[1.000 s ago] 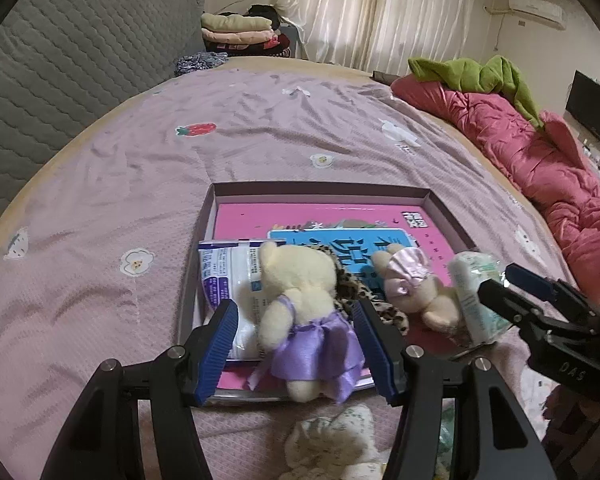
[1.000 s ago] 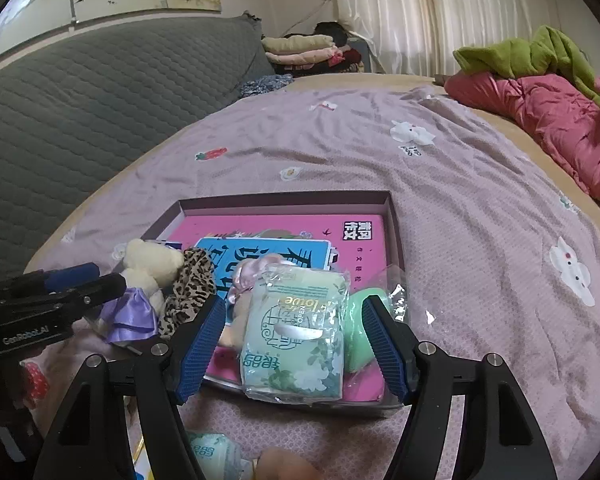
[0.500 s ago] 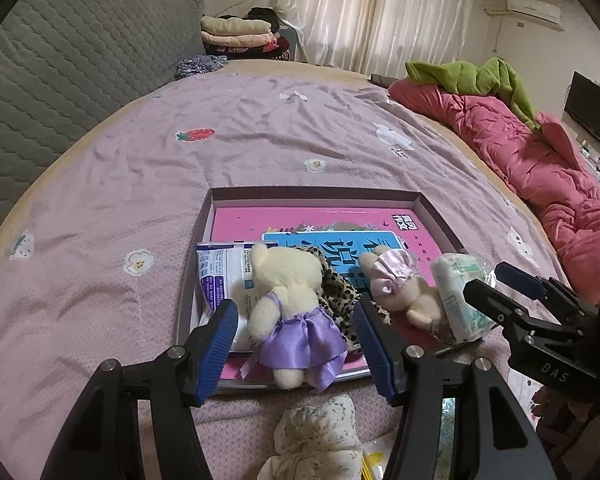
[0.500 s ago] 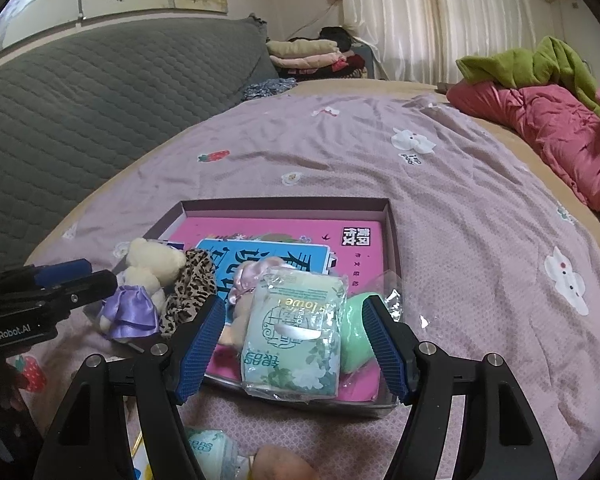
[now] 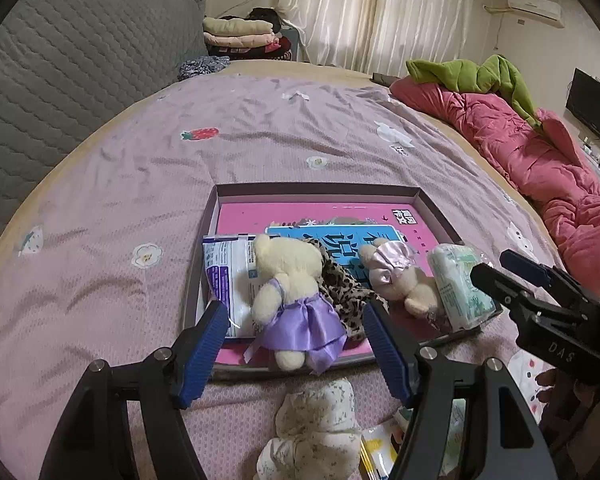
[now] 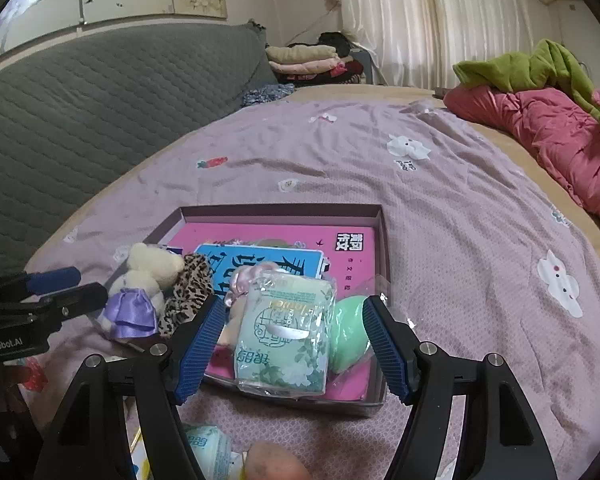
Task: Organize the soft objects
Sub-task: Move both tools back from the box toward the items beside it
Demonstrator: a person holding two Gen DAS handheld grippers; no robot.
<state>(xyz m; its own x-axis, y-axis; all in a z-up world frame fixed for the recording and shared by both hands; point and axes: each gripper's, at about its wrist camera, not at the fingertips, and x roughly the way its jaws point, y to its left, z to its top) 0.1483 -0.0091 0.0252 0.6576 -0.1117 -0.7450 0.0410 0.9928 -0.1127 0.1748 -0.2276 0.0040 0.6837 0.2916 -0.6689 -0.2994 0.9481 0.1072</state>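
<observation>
A shallow box (image 5: 316, 191) (image 6: 280, 210) on the bed holds a pink book, a blue book, a cream bear in a purple dress (image 5: 290, 292) (image 6: 140, 292), a leopard-print piece (image 5: 340, 288), a small pink-capped bear (image 5: 396, 276), a white-purple packet (image 5: 226, 276), a green tissue pack (image 6: 284, 340) (image 5: 458, 284) and a green soft item in plastic (image 6: 350, 336). My left gripper (image 5: 296, 350) is open, just before the purple-dress bear. My right gripper (image 6: 294, 346) is open before the tissue pack. Both are empty.
A floral cream plush (image 5: 316, 420) and small packets (image 5: 376, 452) lie on the bedspread near me. Another tissue pack (image 6: 208, 448) lies below the right gripper. A red quilt (image 5: 540, 160) runs along the right; a grey headboard (image 5: 60, 80) is at the left.
Both grippers have pulled back and risen slightly from the box. The items in the box have not moved.
</observation>
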